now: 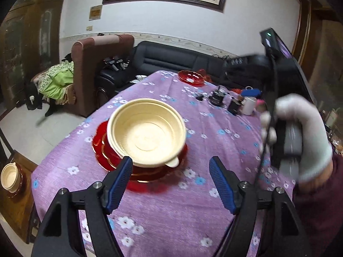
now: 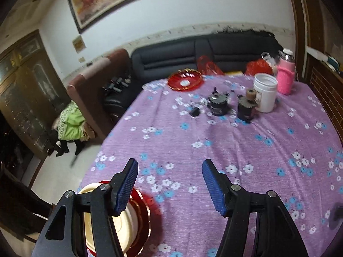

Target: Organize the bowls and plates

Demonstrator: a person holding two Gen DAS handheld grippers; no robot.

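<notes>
Cream bowl [image 1: 146, 133] sits on red plate [image 1: 111, 156] near worktop's [image 1: 214, 141] left edge, both grippers' fingers [image 1: 120, 180] spread and empty; next, approach far-edge red plate [image 2: 185, 81] level, pinching its rim.

A cream plastic bowl [image 1: 146, 133] sits upright and empty in front of me, its small rim tab toward me, resting on a stack of scalloped red plates [image 1: 107, 150] on the purple floral cloth. Another red plate [image 2: 185, 81] with a pale centre lies alone at the table's far edge, well apart.
</notes>
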